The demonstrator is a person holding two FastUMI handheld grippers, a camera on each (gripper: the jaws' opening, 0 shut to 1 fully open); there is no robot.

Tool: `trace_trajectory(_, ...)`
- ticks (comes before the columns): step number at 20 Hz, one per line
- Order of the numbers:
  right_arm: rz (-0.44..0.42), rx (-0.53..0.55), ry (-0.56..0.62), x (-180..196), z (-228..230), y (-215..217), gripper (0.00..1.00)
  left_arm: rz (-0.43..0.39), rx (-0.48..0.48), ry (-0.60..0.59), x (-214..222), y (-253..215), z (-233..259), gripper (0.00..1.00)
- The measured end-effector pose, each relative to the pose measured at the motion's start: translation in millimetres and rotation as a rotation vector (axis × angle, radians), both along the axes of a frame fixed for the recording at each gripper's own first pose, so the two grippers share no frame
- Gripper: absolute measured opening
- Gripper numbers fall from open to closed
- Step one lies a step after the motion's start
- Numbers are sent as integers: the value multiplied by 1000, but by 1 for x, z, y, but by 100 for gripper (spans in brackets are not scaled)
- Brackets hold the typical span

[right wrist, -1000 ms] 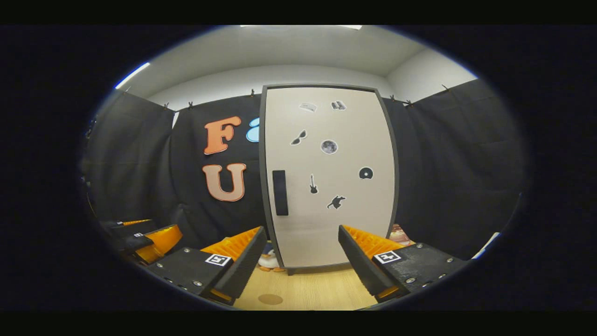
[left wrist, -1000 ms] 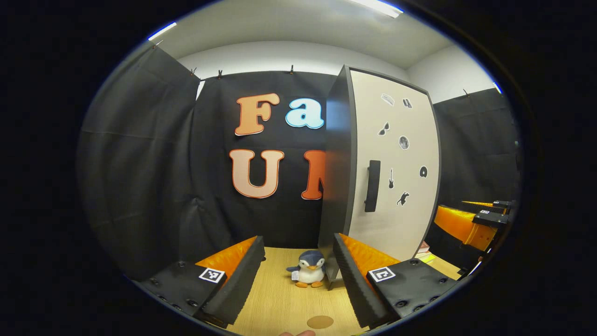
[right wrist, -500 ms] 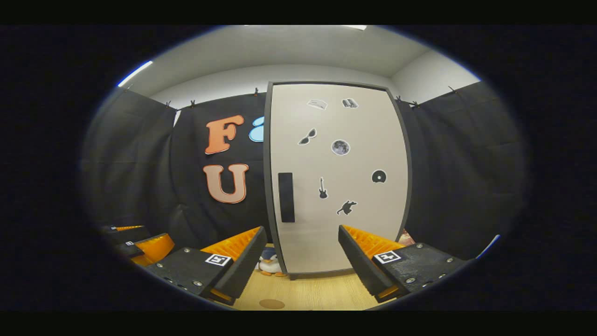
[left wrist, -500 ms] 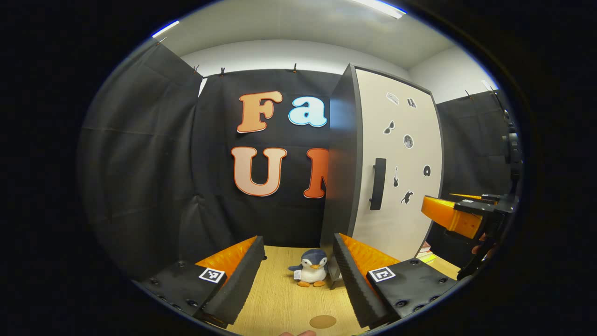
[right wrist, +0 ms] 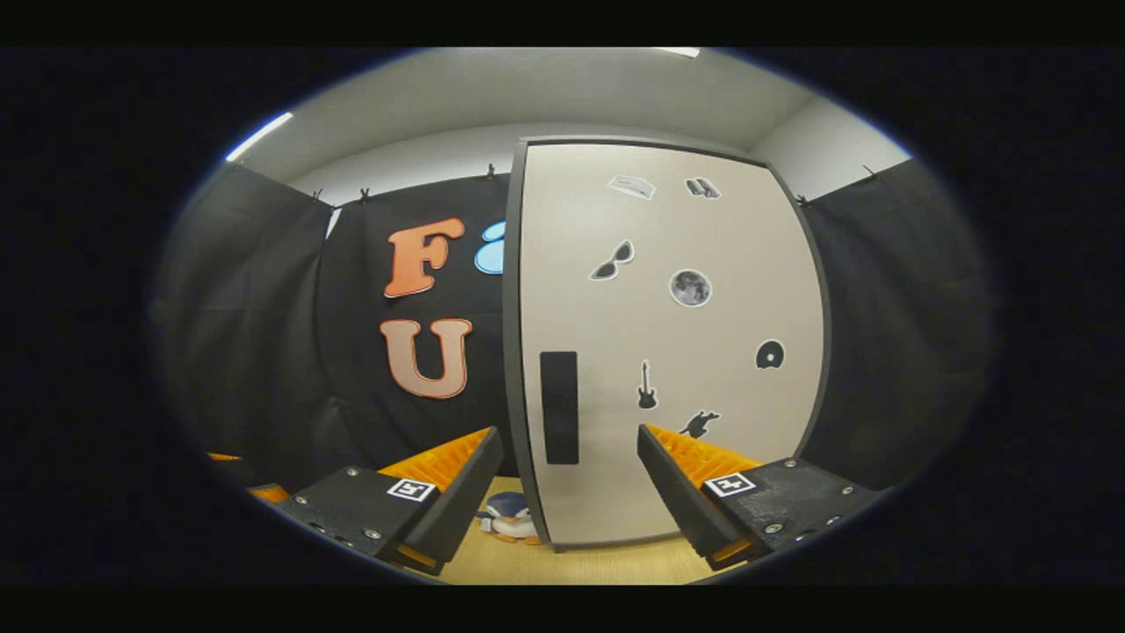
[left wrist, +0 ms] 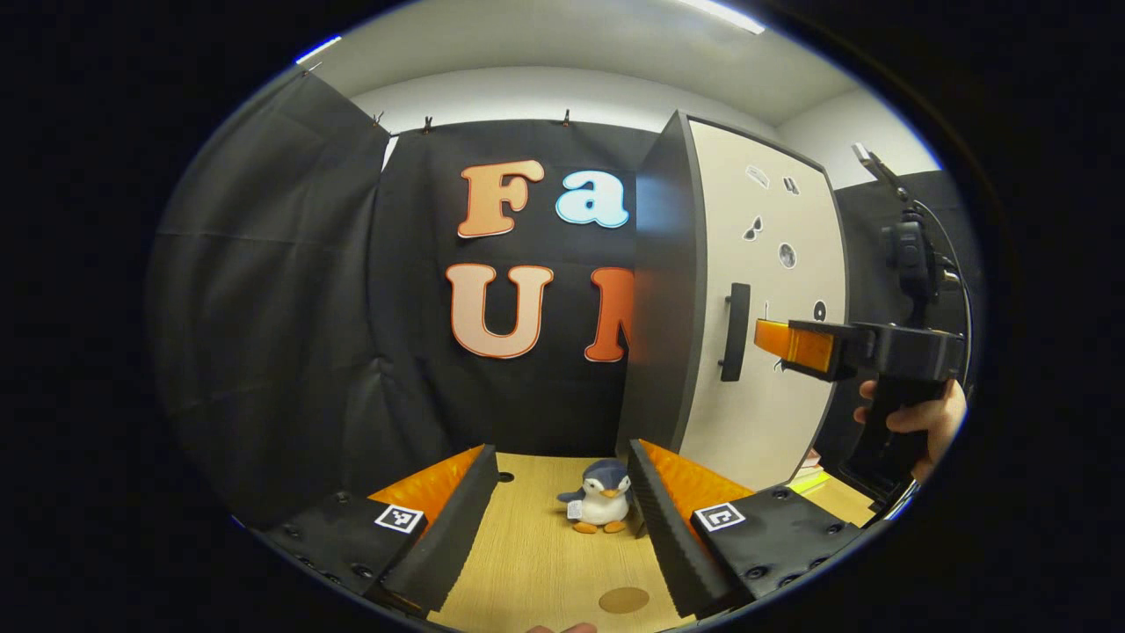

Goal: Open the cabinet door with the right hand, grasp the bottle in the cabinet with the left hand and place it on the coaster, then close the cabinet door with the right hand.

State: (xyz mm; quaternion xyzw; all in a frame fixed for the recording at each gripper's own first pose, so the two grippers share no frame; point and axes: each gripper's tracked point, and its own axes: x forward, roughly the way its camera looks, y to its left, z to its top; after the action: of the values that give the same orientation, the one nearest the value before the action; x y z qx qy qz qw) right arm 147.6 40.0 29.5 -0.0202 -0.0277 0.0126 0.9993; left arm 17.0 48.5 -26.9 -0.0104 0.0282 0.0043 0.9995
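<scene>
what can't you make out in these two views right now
- Bottle: behind the shut cabinet door, so the cabinet's inside is hidden in both views.
- Stickers on the door: too small and warped in the left gripper view to make out.
- Toy penguin: partly cut off by the door's edge and the right gripper in the right gripper view.
- Things past the cabinet's foot: unclear, cut off by the left gripper.

Both views toward cabinet door

- black cloth hangs clipped along the booth walls
- white wall and ceiling above, with strip lights
- wooden table below
</scene>
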Motion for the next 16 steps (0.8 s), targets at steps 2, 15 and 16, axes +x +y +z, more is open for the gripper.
trace_trajectory(2, 1, 2, 11, 20, -4, 3, 95, 8, 5, 3, 2, 9, -2, 99)
trace_trajectory(15, -32, 27, 41, 93, -16, 4, 91, 38, 2, 47, 20, 42, -23, 96)
trace_trajectory(16, -45, 30, 44, 96, -18, 1, 89, 37, 1, 49, 21, 43, -24, 94)
